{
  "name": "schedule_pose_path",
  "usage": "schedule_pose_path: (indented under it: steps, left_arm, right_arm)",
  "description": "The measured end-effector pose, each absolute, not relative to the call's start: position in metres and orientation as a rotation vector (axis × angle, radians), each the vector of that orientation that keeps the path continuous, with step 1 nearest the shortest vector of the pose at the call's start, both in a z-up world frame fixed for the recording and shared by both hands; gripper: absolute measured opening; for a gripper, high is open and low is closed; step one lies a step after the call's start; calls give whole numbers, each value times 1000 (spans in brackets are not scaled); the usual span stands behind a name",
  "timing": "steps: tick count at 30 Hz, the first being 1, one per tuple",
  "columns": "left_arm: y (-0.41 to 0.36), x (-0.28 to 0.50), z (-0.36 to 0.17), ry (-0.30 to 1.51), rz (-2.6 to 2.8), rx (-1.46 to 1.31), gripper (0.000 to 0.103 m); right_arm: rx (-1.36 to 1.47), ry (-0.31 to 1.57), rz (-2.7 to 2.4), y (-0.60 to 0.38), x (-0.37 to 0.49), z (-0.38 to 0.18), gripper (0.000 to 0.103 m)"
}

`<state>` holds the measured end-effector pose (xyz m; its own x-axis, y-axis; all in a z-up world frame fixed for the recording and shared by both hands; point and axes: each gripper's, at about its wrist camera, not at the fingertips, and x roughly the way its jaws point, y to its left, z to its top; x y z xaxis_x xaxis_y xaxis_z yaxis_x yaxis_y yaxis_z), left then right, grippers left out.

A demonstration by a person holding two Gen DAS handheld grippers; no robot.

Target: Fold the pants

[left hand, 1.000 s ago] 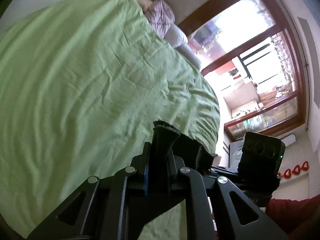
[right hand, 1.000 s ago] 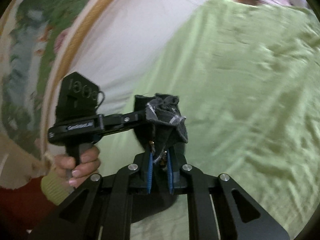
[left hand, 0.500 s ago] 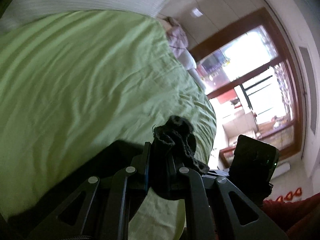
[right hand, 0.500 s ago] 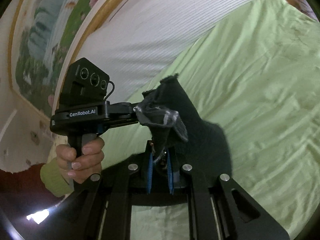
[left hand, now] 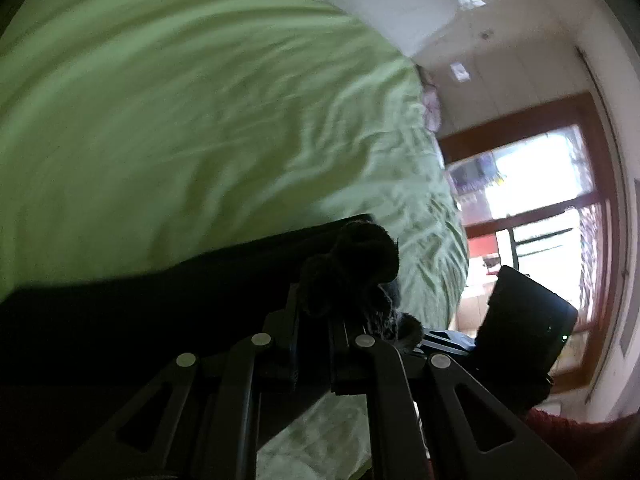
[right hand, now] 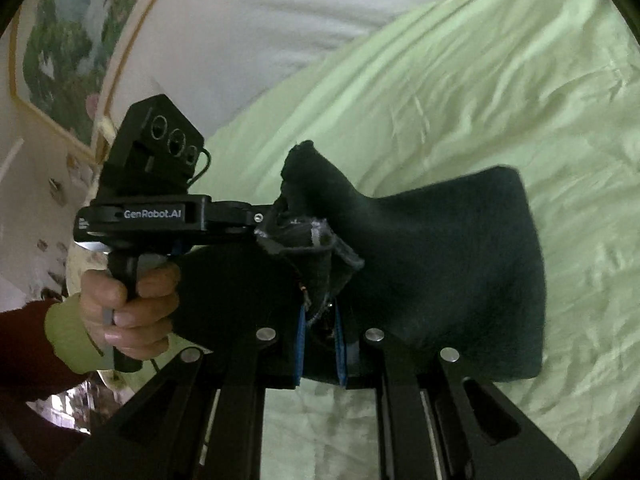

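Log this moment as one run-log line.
phase: mid-fold | left hand-held gripper: shut on dark pants | right hand-held gripper: shut on pants | pants: bunched at both, partly draped over green bedsheet

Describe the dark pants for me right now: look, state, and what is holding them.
The dark, soft, fleecy-looking pants hang bunched between both tools, one panel draping over the wrinkled light green bedsheet. The right tool is shut on a gathered edge that shows a greyish hem between its blue pads. The left tool, gripped by a hand, pinches another bunch close beside it. In the left wrist view the cloth spreads dark across the sheet.
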<state>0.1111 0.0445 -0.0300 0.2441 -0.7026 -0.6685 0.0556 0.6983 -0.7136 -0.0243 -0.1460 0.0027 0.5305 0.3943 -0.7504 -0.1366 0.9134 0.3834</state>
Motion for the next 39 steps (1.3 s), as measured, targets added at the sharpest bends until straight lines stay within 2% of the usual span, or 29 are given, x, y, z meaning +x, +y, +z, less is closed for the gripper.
schedule_pose_path:
  steps: [8,10,12,14,20,27,29,30,39]
  left_arm:
    - [75,84,-47,1219,-437,-728,11]
    - [82,77,-47,1208,-413,-747,12]
    - [88,71,-44,1200,-383,-749,16]
    - [93,63,-41,1188,-351,-754,25]
    - [105,42,-28,1139,-272,-807,41]
    - [126,8,-21,1109,-177,-862,42]
    - [133,-3,-19,1096,-139,-871,51]
    - [137,-8,-17,1086,-122,-878,52]
    - [176,-58,-8,1014,7,-946,52]
  right_arm:
    - [233,1063,294,-132,-10,-20,21]
    - [240,1081,301,-130,-6,-23,28]
    - [234,1092,308,-126,-3,-24,33]
    - [233,1099,315,-122,1,-25,38]
    - [244,1103,360,-119,-3,-26,44]
    - [248,1099,403,-110,-5,-20,45]
    - [236,1099,417,-106,-6,-18,45]
    - [232,1098,422,-104,-6,-17,45]
    - [171,1104,490,-74,9,-13,45]
